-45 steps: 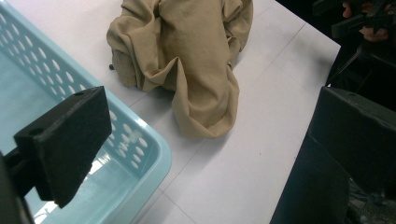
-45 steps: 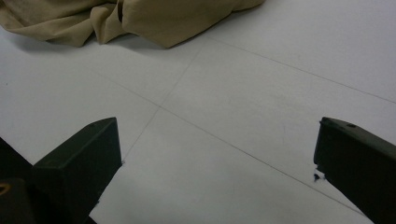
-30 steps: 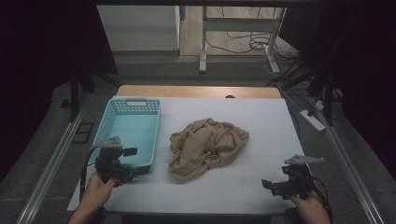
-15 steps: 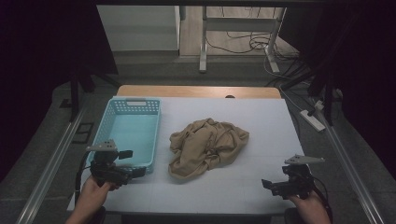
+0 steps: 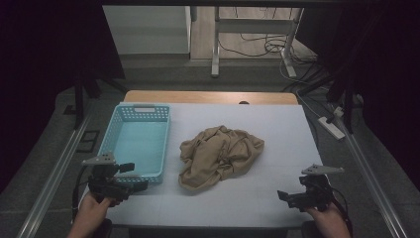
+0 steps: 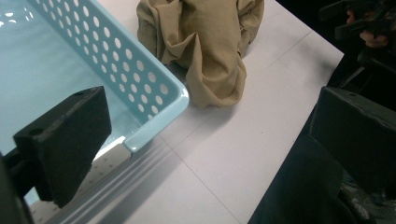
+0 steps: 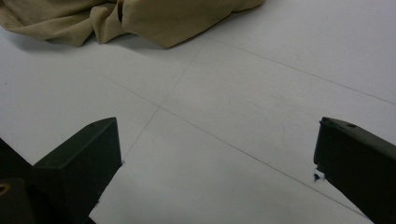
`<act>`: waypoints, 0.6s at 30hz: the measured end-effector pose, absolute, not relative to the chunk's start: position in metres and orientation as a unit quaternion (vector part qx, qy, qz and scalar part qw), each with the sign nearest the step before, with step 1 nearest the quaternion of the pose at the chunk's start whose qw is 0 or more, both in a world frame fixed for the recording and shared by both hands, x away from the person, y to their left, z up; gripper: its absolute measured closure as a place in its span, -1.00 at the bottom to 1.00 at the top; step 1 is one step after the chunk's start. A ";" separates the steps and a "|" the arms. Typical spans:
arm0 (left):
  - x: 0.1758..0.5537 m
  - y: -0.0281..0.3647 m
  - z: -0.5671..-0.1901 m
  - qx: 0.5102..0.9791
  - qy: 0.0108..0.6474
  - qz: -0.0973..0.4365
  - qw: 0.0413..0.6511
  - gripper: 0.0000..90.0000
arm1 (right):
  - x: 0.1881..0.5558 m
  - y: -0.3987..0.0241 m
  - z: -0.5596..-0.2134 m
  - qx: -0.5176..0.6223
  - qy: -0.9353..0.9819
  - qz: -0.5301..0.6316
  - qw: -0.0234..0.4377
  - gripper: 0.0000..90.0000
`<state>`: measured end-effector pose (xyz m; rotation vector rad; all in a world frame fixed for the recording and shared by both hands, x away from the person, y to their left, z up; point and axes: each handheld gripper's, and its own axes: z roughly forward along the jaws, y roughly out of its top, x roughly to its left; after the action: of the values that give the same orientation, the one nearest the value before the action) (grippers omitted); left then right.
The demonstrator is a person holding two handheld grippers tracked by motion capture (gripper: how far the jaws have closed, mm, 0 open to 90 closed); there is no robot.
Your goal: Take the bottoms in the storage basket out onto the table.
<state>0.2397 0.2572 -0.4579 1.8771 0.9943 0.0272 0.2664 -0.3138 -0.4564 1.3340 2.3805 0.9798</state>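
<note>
**Cloth not yet picked up; basket empty**

The tan cloth (image 5: 219,156) lies crumpled at the centre of the high view, on the white table (image 5: 277,129). Just to its left stands the light blue basket (image 5: 113,136), with a narrow strip of table between the two; they do not touch. Nothing shows inside the basket.

The left gripper (image 5: 130,177) sits at the lower left of the high view, by the near end of the basket. In the left gripper view its jaws stand wide apart with nothing between them; the basket's near corner (image 6: 180,99) fills the upper left of that view, and a fold of the cloth (image 6: 205,51) lies at top centre, beyond the corner.

The right gripper (image 5: 286,197) sits at the lower right of the high view, well apart from the cloth. Its jaws are likewise spread wide and empty, over bare table; the cloth's edge (image 7: 140,18) runs along the top of the right gripper view.

Assessment: the work appears to be at its start. Neither gripper touches the cloth. Still to do, in my judgement: the reach, the grasp, and whatever handling follows, probably placing the cloth in the basket.
</note>
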 end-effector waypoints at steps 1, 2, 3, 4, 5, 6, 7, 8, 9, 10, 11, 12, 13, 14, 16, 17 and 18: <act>0.239 0.258 -0.458 0.771 0.410 0.011 0.488 -1.00 | 0.266 -0.314 -0.456 0.457 0.815 0.335 0.121 -0.98; 0.238 0.259 -0.459 0.770 0.410 0.010 0.489 -1.00 | 0.266 -0.314 -0.456 0.457 0.815 0.335 0.121 -0.98; 0.238 0.260 -0.459 0.770 0.410 0.009 0.489 -1.00 | 0.266 -0.314 -0.456 0.457 0.815 0.335 0.121 -0.98; 0.237 0.260 -0.460 0.769 0.411 0.008 0.489 -1.00 | 0.266 -0.314 -0.456 0.457 0.815 0.335 0.121 -0.98; 0.237 0.261 -0.460 0.769 0.411 0.007 0.490 -1.00 | 0.266 -0.314 -0.456 0.457 0.815 0.335 0.121 -0.98; 0.236 0.262 -0.461 0.769 0.410 0.006 0.490 -1.00 | 0.266 -0.314 -0.456 0.457 0.815 0.335 0.121 -0.98; 0.235 0.262 -0.461 0.769 0.410 0.006 0.490 -1.00 | 0.266 -0.314 -0.456 0.457 0.816 0.334 0.121 -0.98; 0.234 0.263 -0.462 0.770 0.411 0.008 0.487 -1.00 | 0.266 -0.314 -0.456 0.456 0.816 0.334 0.122 -0.98; 0.233 0.264 -0.462 0.770 0.412 0.010 0.486 -1.00 | 0.266 -0.314 -0.456 0.457 0.816 0.334 0.122 -0.98; 0.233 0.265 -0.462 0.769 0.414 0.010 0.487 -1.00 | 0.266 -0.314 -0.456 0.457 0.816 0.334 0.121 -0.98; 0.232 0.266 -0.463 0.768 0.414 0.011 0.488 -1.00 | 0.266 -0.314 -0.456 0.457 0.815 0.334 0.121 -0.98; 0.231 0.267 -0.463 0.767 0.416 0.011 0.489 -1.00 | 0.266 -0.314 -0.456 0.457 0.816 0.334 0.121 -0.98; 0.230 0.268 -0.464 0.766 0.418 0.011 0.489 -1.00 | 0.266 -0.313 -0.456 0.458 0.815 0.334 0.121 -0.98; 0.230 0.269 -0.464 0.766 0.418 0.012 0.489 -1.00 | 0.266 -0.313 -0.456 0.457 0.816 0.333 0.121 -0.98; 0.228 0.270 -0.465 0.766 0.420 0.013 0.488 -1.00 | 0.266 -0.313 -0.456 0.457 0.816 0.333 0.121 -0.98; 0.228 0.270 -0.466 0.767 0.419 0.014 0.486 -1.00 | 0.266 -0.313 -0.456 0.457 0.816 0.333 0.121 -0.98; 0.227 0.271 -0.466 0.768 0.420 0.014 0.483 -1.00 | 0.266 -0.313 -0.456 0.457 0.816 0.333 0.121 -0.98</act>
<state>0.2266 0.2705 -0.4665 1.8702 1.0239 0.0352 0.2660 -0.3134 -0.4561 1.3347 2.3818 0.9726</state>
